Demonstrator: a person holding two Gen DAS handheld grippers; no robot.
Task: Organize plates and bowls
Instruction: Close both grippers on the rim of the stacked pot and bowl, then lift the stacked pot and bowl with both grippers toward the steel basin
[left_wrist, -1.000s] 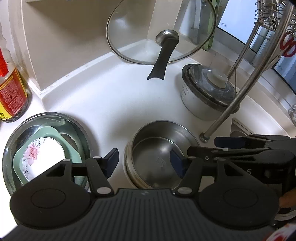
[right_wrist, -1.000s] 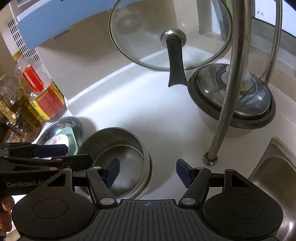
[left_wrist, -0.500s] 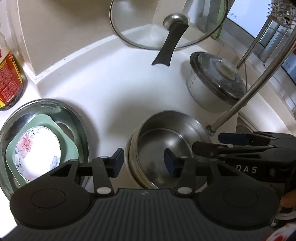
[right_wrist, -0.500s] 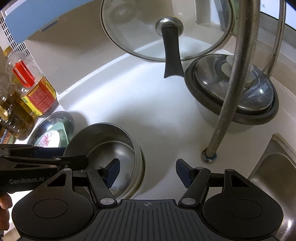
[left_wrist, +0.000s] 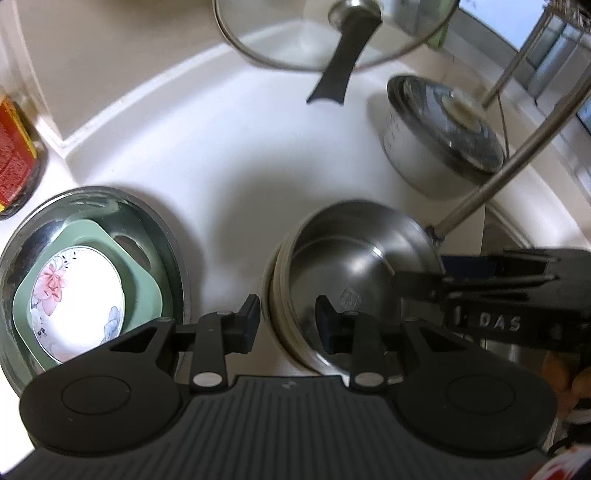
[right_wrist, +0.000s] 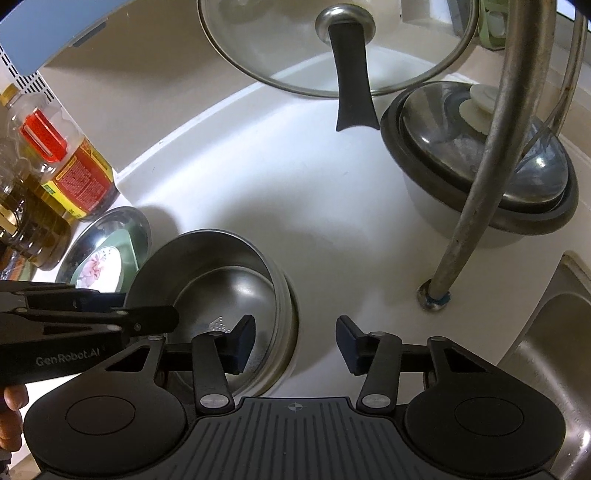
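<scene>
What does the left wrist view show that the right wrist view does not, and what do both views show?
Only the left wrist view: the wire rack at the top right. Only the right wrist view: the steel sink basin and a pale blue panel. Both: the round steel bowl, the flowered white plate in a green dish, the glass lid, the covered pot and the faucet pipe.

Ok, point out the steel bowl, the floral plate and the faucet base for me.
steel bowl (left_wrist: 354, 273): left wrist view, on its inner floor.
floral plate (left_wrist: 79, 301): left wrist view, on its white centre.
faucet base (right_wrist: 433, 295): right wrist view, on the blue-ringed foot where the pipe meets the counter.
</scene>
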